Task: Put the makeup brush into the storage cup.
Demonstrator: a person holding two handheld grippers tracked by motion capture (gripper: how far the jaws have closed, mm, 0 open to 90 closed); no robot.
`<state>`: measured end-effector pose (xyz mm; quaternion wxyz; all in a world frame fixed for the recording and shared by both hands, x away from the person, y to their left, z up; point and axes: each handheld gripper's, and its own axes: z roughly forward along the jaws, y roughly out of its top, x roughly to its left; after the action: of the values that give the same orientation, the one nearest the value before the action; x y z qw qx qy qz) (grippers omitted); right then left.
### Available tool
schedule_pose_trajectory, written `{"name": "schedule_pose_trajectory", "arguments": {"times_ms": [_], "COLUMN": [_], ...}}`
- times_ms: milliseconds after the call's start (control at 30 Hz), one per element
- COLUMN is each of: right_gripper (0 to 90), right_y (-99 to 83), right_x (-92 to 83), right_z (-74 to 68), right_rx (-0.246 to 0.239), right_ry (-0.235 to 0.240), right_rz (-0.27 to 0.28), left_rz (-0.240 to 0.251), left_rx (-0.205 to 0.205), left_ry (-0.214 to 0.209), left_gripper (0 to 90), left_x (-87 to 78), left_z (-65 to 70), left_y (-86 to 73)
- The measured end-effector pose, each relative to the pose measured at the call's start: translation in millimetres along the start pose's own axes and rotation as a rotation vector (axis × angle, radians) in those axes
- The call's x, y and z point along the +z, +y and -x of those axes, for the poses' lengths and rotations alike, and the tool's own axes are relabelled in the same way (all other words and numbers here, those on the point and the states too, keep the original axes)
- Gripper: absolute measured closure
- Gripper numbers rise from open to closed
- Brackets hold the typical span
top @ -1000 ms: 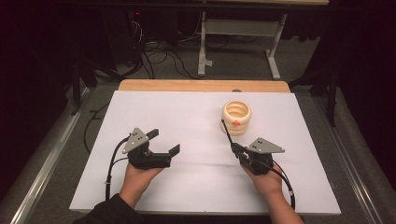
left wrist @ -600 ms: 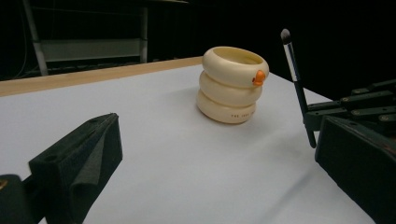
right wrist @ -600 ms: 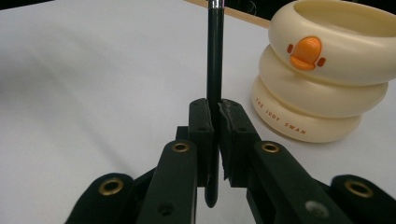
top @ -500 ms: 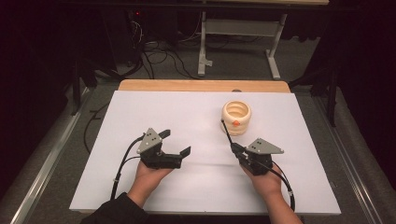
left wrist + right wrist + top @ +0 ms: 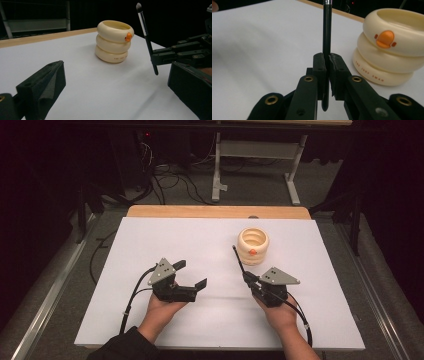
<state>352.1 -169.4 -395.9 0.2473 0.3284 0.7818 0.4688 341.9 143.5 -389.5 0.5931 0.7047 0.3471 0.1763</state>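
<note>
Lab setting, white work table (image 5: 150, 245), floor cables (image 5: 165, 175), metal bench frame (image 5: 220, 160)

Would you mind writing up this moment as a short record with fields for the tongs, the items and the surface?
right tongs: shut on the black brush, gripping its handle, bristle end pointing up and away from the hand
left tongs: open, nothing between the jaws, above the white board
cream ringed holder: upright on the board, open top, orange mark on its side, just beyond the brush tip
brush versus holder: apart, not yet inside
surface: white board on a wooden table
</note>
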Motion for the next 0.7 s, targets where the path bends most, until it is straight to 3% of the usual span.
{"name": "schedule_pose_trajectory", "arguments": {"times_ms": [467, 700], "right_gripper": [86.1, 86.1], "right_y": [12.6, 10.5], "right_x": [9.0, 9.0], "right_z": [-21.3, -31.9], "right_rx": [-0.025, -0.068], "right_ry": [0.056, 0.072], "right_rz": [0.044, 0.034], "left_rz": [0.013, 0.015], "left_rx": [-0.017, -0.016], "left_ry": [-0.032, -0.050], "left_gripper": [2.8, 3.3], "left_x": [1.5, 1.7], "left_z": [6.3, 10.4], "left_y": [2.7, 3.6]}}
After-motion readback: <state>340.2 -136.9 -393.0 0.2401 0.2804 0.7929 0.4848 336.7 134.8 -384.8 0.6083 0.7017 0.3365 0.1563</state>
